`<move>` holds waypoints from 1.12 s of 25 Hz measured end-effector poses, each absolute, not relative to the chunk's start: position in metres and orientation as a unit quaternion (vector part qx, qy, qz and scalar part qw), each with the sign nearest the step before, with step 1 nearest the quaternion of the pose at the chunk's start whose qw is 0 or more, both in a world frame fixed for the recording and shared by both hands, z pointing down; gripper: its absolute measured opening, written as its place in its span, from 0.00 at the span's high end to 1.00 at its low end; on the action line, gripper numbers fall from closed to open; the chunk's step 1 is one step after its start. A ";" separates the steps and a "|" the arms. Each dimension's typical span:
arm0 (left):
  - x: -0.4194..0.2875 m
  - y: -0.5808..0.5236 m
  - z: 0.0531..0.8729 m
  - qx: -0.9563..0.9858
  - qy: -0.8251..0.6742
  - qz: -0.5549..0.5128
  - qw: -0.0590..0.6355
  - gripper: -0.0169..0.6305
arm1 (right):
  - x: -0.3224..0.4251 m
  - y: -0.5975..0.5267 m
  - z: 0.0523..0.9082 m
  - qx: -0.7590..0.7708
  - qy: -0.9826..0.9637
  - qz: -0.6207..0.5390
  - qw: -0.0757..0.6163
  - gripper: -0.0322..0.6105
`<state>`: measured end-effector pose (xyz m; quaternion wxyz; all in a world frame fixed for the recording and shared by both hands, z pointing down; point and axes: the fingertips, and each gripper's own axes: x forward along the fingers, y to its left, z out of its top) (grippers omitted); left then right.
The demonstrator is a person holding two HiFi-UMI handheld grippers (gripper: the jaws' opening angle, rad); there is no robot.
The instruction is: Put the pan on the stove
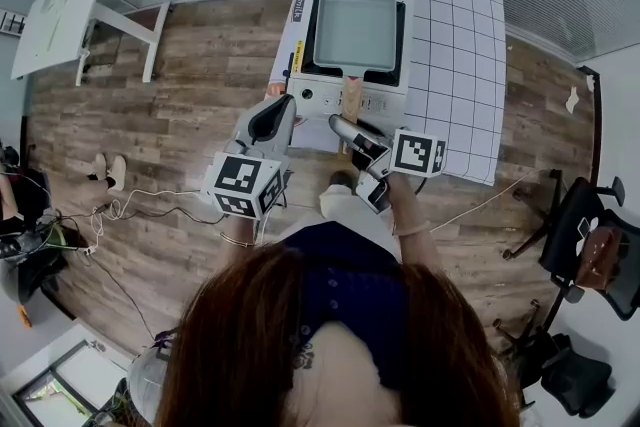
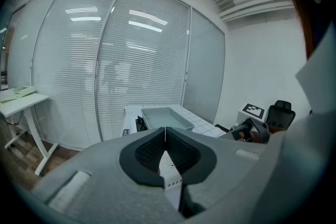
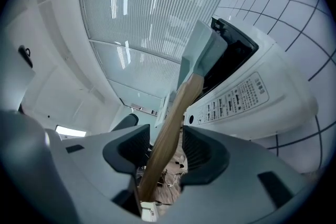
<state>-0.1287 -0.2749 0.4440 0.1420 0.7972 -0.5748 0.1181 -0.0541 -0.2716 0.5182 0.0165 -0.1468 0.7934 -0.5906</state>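
Note:
A square pale grey-green pan (image 1: 355,27) sits on the white stove (image 1: 330,98), its wooden handle (image 1: 352,95) pointing toward me. My right gripper (image 1: 342,127) is at the handle's near end. In the right gripper view the handle (image 3: 173,128) runs between the open jaws of that gripper (image 3: 165,147), with a gap on the right side; the pan (image 3: 202,52) and the stove's control panel (image 3: 252,97) lie beyond. My left gripper (image 1: 283,105) hovers at the stove's front left corner. Its jaws (image 2: 166,131) are shut and empty, with the pan (image 2: 165,117) beyond them.
The stove stands on a white table with a grid mat (image 1: 450,35). A small carton (image 1: 298,7) lies beside the stove's left edge. A white desk (image 1: 70,10) is far left, cables (image 1: 110,215) trail on the wooden floor, and office chairs (image 1: 590,235) stand at right.

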 end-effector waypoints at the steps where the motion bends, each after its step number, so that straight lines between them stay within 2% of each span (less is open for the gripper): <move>1: -0.128 -0.274 0.443 0.798 -0.574 0.118 0.142 0.95 | -0.052 -0.272 0.518 -0.149 0.794 -0.590 0.019 0.65; 11: -0.122 -0.261 0.437 0.802 -0.572 0.114 0.133 0.95 | -0.032 -0.268 0.517 -0.184 0.792 -0.581 0.027 0.65; 28: -0.116 -0.230 0.419 0.809 -0.568 0.101 0.114 0.95 | -0.004 -0.251 0.500 -0.253 0.808 -0.531 0.035 0.73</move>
